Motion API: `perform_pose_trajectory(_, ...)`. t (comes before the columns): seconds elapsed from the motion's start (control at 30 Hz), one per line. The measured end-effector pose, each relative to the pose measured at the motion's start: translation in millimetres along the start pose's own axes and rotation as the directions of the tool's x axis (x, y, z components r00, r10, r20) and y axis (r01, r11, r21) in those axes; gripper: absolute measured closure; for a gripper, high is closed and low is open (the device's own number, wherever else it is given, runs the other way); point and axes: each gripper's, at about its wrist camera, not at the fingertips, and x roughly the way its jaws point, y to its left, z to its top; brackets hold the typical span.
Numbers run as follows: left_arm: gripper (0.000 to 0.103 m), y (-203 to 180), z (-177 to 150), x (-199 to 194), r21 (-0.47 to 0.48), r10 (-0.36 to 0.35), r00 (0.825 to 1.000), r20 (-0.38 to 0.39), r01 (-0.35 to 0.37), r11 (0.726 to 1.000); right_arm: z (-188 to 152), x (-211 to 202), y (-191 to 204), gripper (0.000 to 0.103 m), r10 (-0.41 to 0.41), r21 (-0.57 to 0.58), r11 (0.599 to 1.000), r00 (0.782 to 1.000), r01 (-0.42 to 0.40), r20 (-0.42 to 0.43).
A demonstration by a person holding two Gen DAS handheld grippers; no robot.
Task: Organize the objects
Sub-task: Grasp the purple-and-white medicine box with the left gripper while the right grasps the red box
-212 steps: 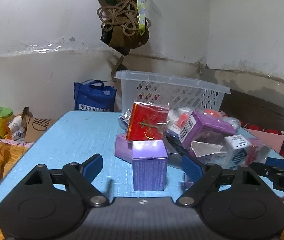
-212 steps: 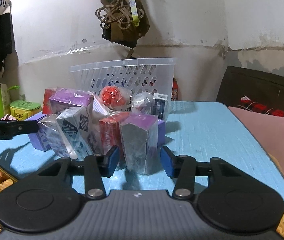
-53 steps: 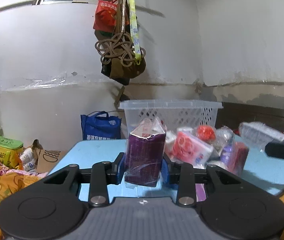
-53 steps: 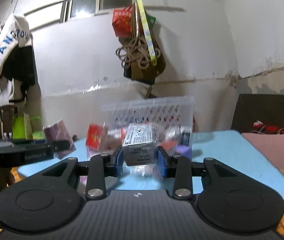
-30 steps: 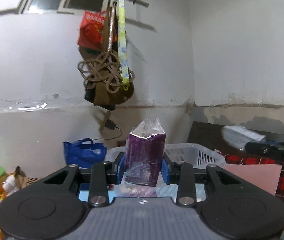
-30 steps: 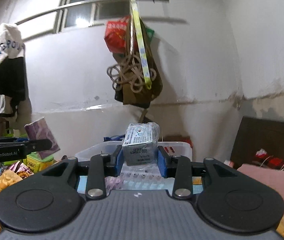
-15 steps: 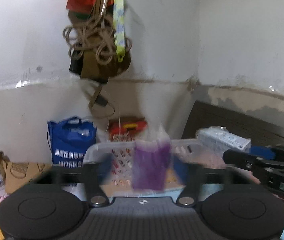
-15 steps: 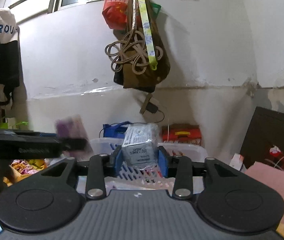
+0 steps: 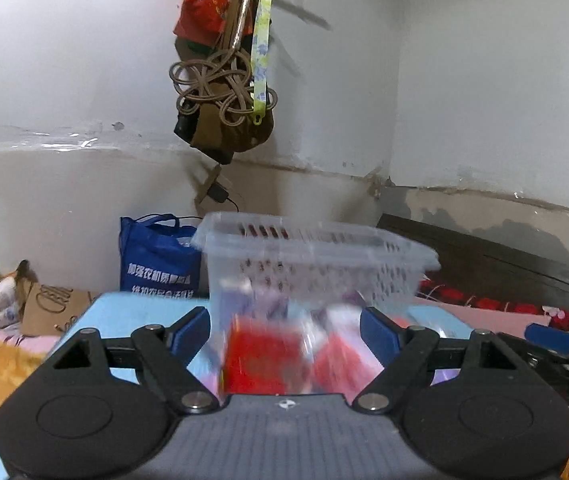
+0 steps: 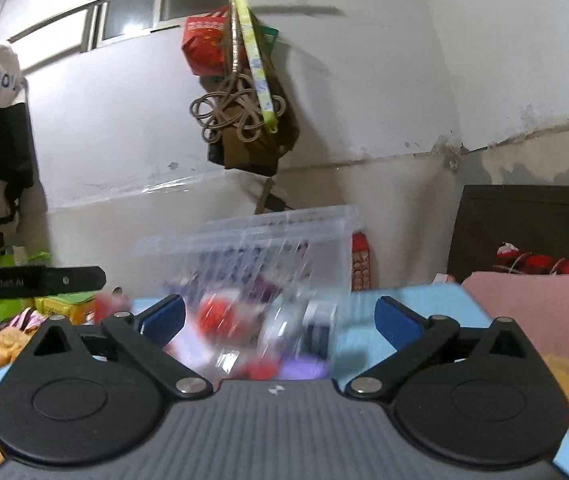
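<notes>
Blue table [image 9: 140, 312] carries everything. At its far side stands the clear perforated basket [image 9: 316, 264], upright, rim level, just behind the pile. Some dim shapes show through its wall in the right wrist view, but blur hides what they are.

In front of the basket, a heap of small wrapped boxes [image 10: 252, 332]: a red box [image 9: 262, 354] nearest the left wrist camera, a pinkish pack [image 9: 342, 350] just beside it, a red round item [image 10: 214, 316] and a dark-and-white carton [image 10: 316, 330] in the right wrist view. All smeared by motion; edges and exact contacts cannot be read.

Left gripper [image 9: 284, 330]: jaws spread wide, nothing between the pads, aimed over the red box. Right gripper [image 10: 280, 318]: jaws likewise wide apart and empty, aimed at the middle of the heap.

Risks, as I judge them:
- The basket looks light. A gripper nudging its wall on a drop could push it back, toward the table's far edge.
- The heap is loose and stacked. Closing on one box while its neighbours lean on it could topple them, some toward the table edge.
- Shiny plastic wrap looks slippery; a grip on wrap alone, not on the box, may slide out mid-carry.
- Both grippers work the same heap, close together; they could knock each other.
</notes>
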Motion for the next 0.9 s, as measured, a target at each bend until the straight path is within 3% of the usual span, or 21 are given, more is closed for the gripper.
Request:
perform_pose_trajectory(0.13, 0.018, -12, -32, -27, 0.027, 0.005, 1.000, -0.008, -0.005, 1.000, -21, -12, 15, 0.001, -0.022, -0.043, 0.999, 1.000, 0.023, 0.015)
perform_pose_trajectory(0.17, 0.018, -14, -38, -29, 0.037, 0.004, 1.000, -0.021, -0.003, 0.999, -23, -10, 15, 0.005, -0.016, -0.033, 0.999, 1.000, 0.016, 0.010)
perform_pose_trajectory(0.23, 0.018, -16, -48, -30, 0.040, 0.008, 0.999, -0.041, -0.007, 0.999, -23, -2, 13, 0.025, 0.007, -0.001, 1.000, 1.000, -0.007, -0.020)
perform_pose_trajectory(0.27, 0.018, -17, -52, -31, 0.040, 0.001, 0.999, -0.051, 0.001, 0.999, -23, 4, 13, 0.027, 0.009, 0.002, 1.000, 0.999, -0.009, -0.047)
perform_pose_trajectory(0.6, 0.018, -35, -71, -32, 0.109, -0.013, 0.999, -0.047, 0.018, 0.994, -32, 27, 26, 0.031, -0.024, -0.047, 0.999, 0.993, 0.018, -0.119)
perform_pose_trajectory(0.7, 0.018, -37, -76, -30, 0.110, -0.003, 0.998, -0.057, 0.010, 0.994, -34, 27, 29, 0.041, -0.046, -0.059, 0.997, 0.992, 0.039, -0.120)
perform_pose_trajectory(0.8, 0.018, -38, -79, -29, 0.122, 0.015, 0.999, -0.052, -0.009, 0.992, -35, 27, 26, 0.066, -0.025, -0.032, 0.999, 0.990, 0.021, -0.136)
perform_pose_trajectory(0.9, 0.018, -41, -81, -26, 0.139, 0.020, 0.998, -0.058, -0.012, 0.990, -36, 26, 27, 0.067, -0.028, -0.029, 0.999, 0.990, 0.025, -0.137)
